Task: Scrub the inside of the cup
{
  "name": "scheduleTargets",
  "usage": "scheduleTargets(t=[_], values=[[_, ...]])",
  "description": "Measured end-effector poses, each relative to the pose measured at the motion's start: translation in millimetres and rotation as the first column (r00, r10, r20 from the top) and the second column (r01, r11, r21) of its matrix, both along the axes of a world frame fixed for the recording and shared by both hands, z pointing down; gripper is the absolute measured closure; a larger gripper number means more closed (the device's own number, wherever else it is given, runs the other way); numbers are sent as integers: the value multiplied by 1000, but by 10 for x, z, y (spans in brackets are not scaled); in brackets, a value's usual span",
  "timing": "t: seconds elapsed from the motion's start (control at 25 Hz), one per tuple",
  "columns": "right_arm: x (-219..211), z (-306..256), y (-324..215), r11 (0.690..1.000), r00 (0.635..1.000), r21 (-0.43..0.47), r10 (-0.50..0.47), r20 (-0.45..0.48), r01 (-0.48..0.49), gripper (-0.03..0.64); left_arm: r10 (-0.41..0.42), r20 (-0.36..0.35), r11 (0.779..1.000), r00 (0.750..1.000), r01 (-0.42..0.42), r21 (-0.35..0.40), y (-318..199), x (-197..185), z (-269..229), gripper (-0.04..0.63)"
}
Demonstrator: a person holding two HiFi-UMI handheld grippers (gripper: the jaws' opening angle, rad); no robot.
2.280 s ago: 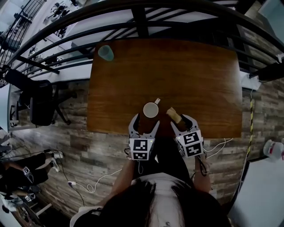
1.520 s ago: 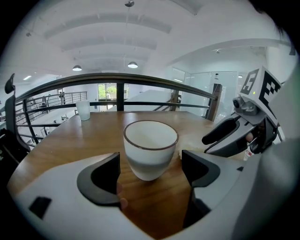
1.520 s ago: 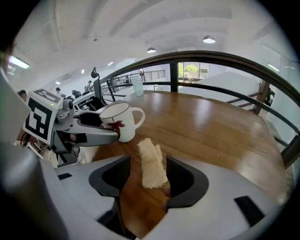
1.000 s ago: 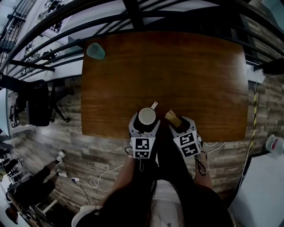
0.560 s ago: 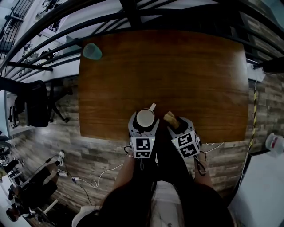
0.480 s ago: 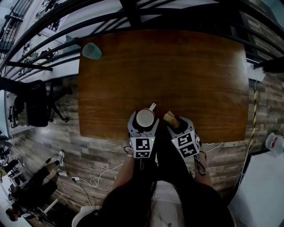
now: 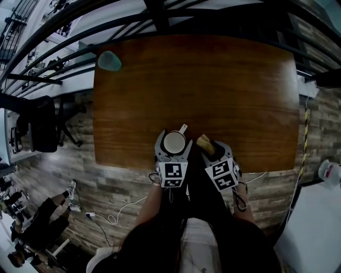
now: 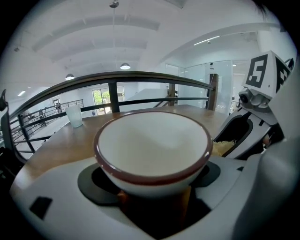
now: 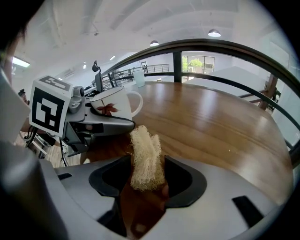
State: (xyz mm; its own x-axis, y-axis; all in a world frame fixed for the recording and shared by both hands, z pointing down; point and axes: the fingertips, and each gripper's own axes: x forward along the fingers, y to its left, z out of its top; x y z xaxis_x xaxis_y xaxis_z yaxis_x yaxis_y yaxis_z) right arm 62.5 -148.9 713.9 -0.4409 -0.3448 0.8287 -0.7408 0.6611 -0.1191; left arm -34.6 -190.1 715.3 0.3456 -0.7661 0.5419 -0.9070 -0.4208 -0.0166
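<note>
A white cup (image 7: 174, 142) with a dark red rim and a handle sits near the table's front edge, held between the jaws of my left gripper (image 7: 173, 151). In the left gripper view the cup (image 8: 153, 150) fills the middle, its white inside facing up. My right gripper (image 7: 211, 149) is just right of it, shut on a pale fibrous scrubber (image 7: 204, 142). In the right gripper view the scrubber (image 9: 146, 157) stands upright between the jaws, and the cup (image 9: 115, 106) with a red flower print shows at the left, in the left gripper (image 9: 89, 123).
The brown wooden table (image 7: 224, 85) stretches away from me. A pale green tumbler (image 7: 109, 61) stands at its far left corner, also seen as a glass (image 8: 74, 116). A dark metal railing (image 7: 160, 16) runs behind the table. A chair (image 7: 40, 125) stands at the left.
My left gripper has closed round the cup, which stood free in front of its open jaws 2.3 s ago. The right gripper with the scrubber has barely moved.
</note>
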Motion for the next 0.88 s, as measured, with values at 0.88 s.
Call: scheduleTargets(t=[0.88], values=[[81,15,-14,998,998,33,61,-25,-61,451,23,-34,998,999,-20,65,-74,-9,-205,189]])
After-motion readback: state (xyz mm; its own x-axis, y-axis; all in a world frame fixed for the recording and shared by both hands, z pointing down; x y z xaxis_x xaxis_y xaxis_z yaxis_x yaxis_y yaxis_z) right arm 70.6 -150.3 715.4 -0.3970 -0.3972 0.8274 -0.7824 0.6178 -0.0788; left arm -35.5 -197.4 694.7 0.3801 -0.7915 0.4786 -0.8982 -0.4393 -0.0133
